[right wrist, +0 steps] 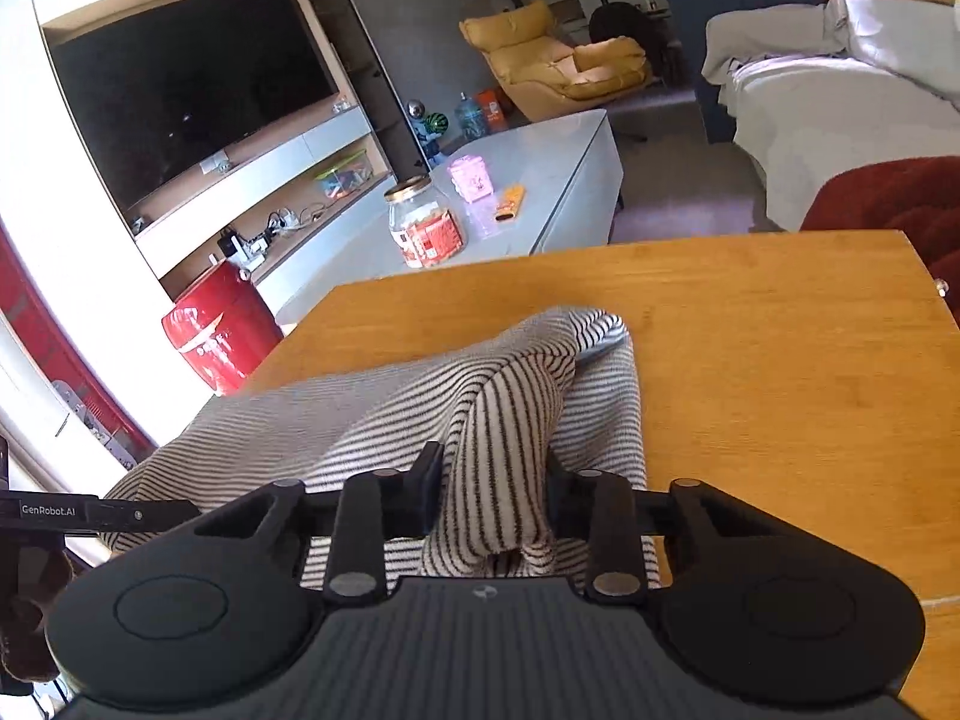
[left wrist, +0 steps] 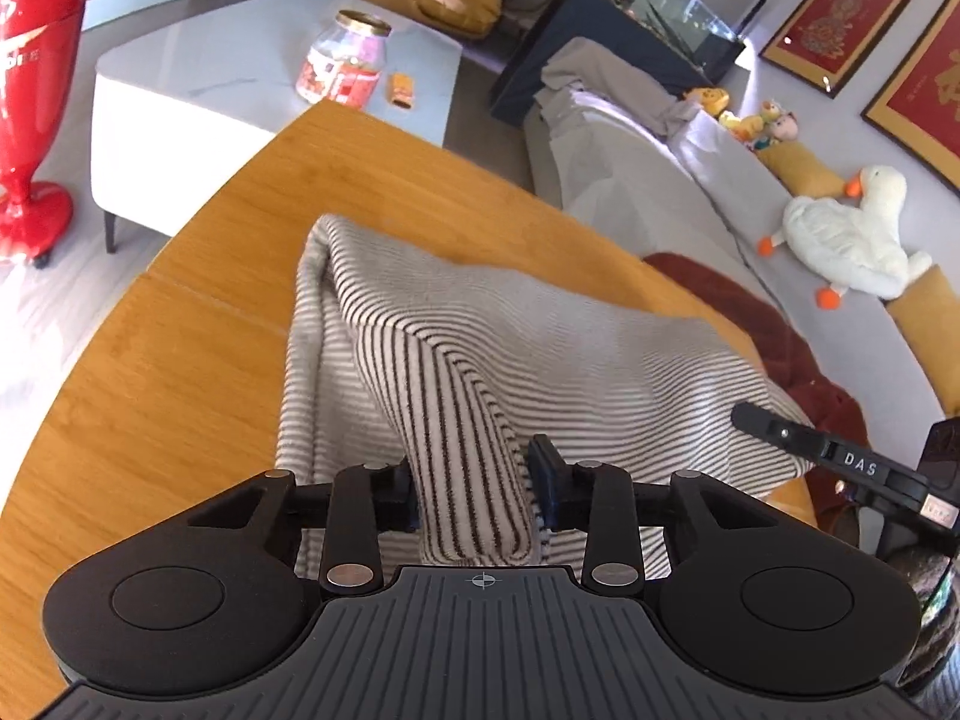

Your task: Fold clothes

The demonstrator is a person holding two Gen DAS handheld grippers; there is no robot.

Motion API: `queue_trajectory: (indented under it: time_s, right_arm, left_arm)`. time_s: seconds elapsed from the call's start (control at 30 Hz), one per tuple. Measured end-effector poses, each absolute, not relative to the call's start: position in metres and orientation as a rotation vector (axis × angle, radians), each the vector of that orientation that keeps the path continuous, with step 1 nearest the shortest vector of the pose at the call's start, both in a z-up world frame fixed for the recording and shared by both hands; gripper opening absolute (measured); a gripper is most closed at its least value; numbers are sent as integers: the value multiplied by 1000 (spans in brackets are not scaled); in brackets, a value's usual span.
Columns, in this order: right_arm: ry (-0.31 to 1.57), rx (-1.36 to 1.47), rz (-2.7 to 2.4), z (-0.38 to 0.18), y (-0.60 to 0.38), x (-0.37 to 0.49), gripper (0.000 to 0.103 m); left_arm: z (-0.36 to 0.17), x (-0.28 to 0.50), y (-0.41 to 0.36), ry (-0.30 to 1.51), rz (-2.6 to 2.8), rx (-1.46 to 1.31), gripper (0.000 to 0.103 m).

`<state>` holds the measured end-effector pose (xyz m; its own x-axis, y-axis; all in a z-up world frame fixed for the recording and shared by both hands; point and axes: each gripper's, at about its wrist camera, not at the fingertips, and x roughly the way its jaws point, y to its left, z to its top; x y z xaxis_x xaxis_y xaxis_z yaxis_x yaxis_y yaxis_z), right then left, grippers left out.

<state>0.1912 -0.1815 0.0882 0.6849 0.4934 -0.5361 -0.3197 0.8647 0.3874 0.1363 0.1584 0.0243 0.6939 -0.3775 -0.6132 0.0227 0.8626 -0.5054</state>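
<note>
Left hand-held gripper [left wrist: 471, 489] and right hand-held gripper [right wrist: 495, 495], each clamped on a bunched corner of the striped garment [left wrist: 510, 348], lifted partly off the wooden counter [left wrist: 180, 360]; fold begun, judged far from finished.

Black-and-white striped garment [left wrist: 480, 360], orange-brown table [left wrist: 180, 390]

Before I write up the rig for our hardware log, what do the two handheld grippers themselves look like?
Both are matte black plastic. The left gripper and the right gripper each have a ribbed grey-black centre deck with a small crosshair mark, two round domed housings, silver pivot bolts and link arms to the jaws. The side of one reads "DAS", the other "GenRobot.AI". No cables or sleeves are clearly visible.
</note>
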Motion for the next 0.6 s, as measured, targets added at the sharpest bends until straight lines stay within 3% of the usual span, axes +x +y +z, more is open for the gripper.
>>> queue_trajectory:
  time_s: [0.1, 0.23, 0.37, 0.43, 0.47, 0.57, 0.6]
  right_arm:
    - [623, 302, 484, 104, -184, 196, 24]
    - [648, 247, 449, 93, -178, 207, 24]
    - [685, 199, 401, 59, -179, 206, 34]
    - [682, 192, 404, 56, -180, 202, 38]
    - [681, 183, 400, 57, -180, 201, 42]
    - [674, 118, 330, 63, -178, 197, 85]
    - [662, 105, 312, 66, -178, 196, 86]
  left_arm:
    - [43, 141, 158, 719, -250, -467, 35]
    - [26, 145, 150, 777, -200, -388, 36]
    - [5, 135, 147, 794, -166, -348, 43]
    - [9, 130, 146, 795, -138, -327, 55]
    - [11, 130, 145, 797, -126, -306, 59]
    - [14, 128, 141, 796, -114, -255, 63]
    - [15, 128, 140, 795, -112, -247, 64]
